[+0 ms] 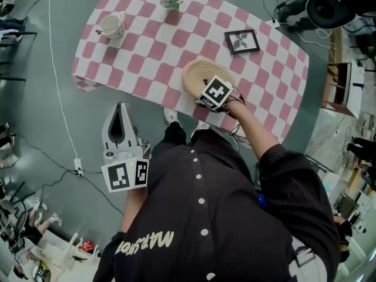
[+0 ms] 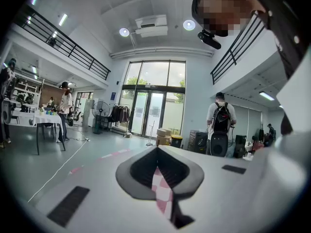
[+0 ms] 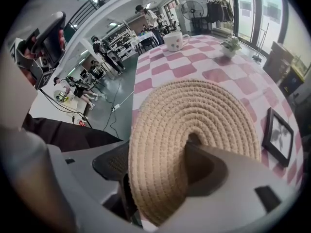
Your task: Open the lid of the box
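A round woven lid (image 1: pixel 202 74) lies on its box near the front edge of the pink-checked table (image 1: pixel 147 51). My right gripper (image 1: pixel 205 88) reaches onto it from the near side, its marker cube over the rim. In the right gripper view the lid (image 3: pixel 194 110) fills the middle. Its near rim sits between the jaws of the right gripper (image 3: pixel 160 166), one jaw on top and the other under the edge, both touching the weave. The box beneath is hidden. My left gripper (image 1: pixel 121 109) hangs shut off the table's front left, holding nothing, and points at the cloth's edge (image 2: pixel 163 193).
On the table stand a white mug (image 1: pixel 111 25) at the far left, a small potted plant (image 1: pixel 172 2) at the back and a black picture frame (image 1: pixel 242 41) to the right of the lid. A white cable (image 1: pixel 59 87) runs across the grey floor on the left.
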Tool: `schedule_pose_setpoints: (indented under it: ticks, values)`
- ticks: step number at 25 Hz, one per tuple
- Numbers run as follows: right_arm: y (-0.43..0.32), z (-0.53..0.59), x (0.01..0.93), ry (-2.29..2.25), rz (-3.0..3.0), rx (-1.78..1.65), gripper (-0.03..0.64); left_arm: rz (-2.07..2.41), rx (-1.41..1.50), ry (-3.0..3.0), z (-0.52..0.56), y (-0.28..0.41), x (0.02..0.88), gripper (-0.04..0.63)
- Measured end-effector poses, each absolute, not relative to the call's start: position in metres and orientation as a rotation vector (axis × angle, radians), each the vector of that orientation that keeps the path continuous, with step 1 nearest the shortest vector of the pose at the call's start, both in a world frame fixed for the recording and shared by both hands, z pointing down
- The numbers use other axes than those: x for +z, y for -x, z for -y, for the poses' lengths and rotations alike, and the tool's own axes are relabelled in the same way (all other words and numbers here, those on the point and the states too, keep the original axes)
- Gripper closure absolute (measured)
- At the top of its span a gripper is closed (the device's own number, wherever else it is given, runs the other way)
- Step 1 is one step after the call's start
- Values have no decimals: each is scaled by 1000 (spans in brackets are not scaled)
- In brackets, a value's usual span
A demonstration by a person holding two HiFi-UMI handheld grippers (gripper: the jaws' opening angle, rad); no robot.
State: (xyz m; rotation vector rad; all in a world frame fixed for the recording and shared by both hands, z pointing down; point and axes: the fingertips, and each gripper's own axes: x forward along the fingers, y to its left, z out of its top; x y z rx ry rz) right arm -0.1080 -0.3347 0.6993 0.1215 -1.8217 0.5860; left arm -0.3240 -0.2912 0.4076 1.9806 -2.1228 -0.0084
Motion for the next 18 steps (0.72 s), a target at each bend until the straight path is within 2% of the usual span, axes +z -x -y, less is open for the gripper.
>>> schedule_pose_setpoints:
  ticks: [10,18]
  values:
    - [106,338,674,-169,1896,594,288,2110,-22,-2026,298,315,399,586]
    - [101,350,617,-253,2105,574,288,2084,-62,-2113,314,300,385,586]
